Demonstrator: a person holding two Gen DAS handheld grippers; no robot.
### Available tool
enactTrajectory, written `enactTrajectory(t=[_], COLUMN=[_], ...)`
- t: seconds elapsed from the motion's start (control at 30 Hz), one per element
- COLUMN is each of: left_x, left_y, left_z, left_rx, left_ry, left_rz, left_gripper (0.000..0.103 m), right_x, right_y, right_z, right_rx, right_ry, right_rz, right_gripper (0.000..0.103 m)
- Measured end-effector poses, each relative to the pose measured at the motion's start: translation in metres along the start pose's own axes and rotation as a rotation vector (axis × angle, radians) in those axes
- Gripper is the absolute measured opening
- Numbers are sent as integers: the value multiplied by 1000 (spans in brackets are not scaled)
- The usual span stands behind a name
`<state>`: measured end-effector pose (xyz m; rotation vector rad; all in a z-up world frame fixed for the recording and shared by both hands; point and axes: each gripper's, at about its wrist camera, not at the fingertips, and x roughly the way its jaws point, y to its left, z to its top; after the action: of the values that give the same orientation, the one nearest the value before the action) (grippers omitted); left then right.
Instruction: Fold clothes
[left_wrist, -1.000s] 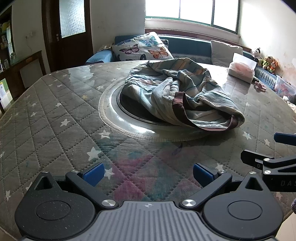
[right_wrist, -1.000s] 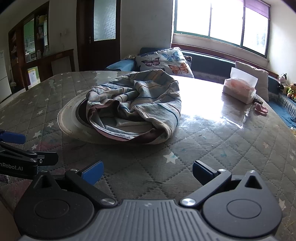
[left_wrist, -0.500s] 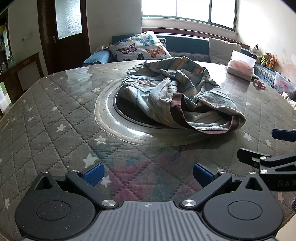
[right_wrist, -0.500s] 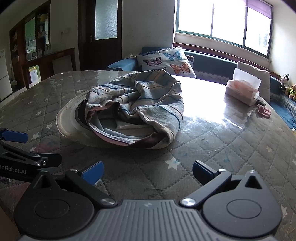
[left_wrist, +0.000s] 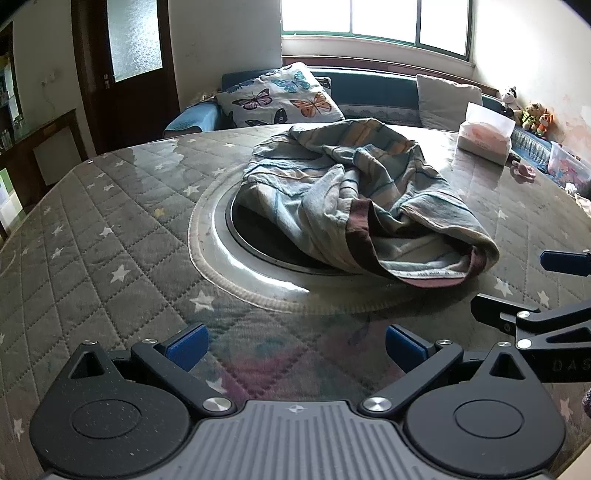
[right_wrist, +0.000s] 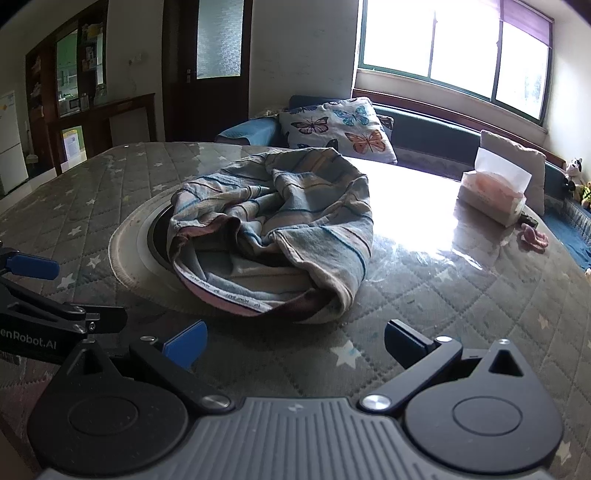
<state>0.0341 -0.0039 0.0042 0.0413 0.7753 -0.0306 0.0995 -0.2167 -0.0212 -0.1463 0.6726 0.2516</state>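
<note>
A crumpled blue-grey striped garment with a maroon hem (left_wrist: 354, 210) lies in a heap over the round inset in the middle of the table; it also shows in the right wrist view (right_wrist: 280, 229). My left gripper (left_wrist: 293, 345) is open and empty, low over the table a short way in front of the garment. My right gripper (right_wrist: 293, 341) is open and empty, close to the garment's near hem. Each gripper shows at the edge of the other's view.
The round table (left_wrist: 92, 236) has a quilted star-patterned cover under glass, with a round inset ring (left_wrist: 214, 236) at its centre. A tissue box (right_wrist: 493, 192) and a small pink item (right_wrist: 533, 236) stand at the far right. A sofa with a butterfly cushion (left_wrist: 277, 98) is behind.
Both grippers have moved forward toward the garment, which now looks larger and nearer in both views. Both stay open. The garment has not moved.
</note>
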Motion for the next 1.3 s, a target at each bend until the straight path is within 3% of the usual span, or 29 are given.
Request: enactTrajectory(t=[0.4,0.8,1.0,1.2,1.3], left_x=[11,30,50,74,88], left_y=[4,8,2,-8,-12], left_z=[20,67,89,107,114], left_rx=[5,16,45,64,80], left_ry=[-14,-84,-91,-72,-54], left_rz=[14,24,-19,-69,-101], left_gripper=[103,100,91,80,76], right_x=[13,37,57,74,81], right_y=[-1,-7,-6,-5,-4], right_z=[17,45,53,58,60], right_rx=[-32,-86,-116,-141,-155], right_ry=[-9,-25,0,28,40], right_rz=[0,-2,11,28,34], right_gripper=[103,102,94,78,64])
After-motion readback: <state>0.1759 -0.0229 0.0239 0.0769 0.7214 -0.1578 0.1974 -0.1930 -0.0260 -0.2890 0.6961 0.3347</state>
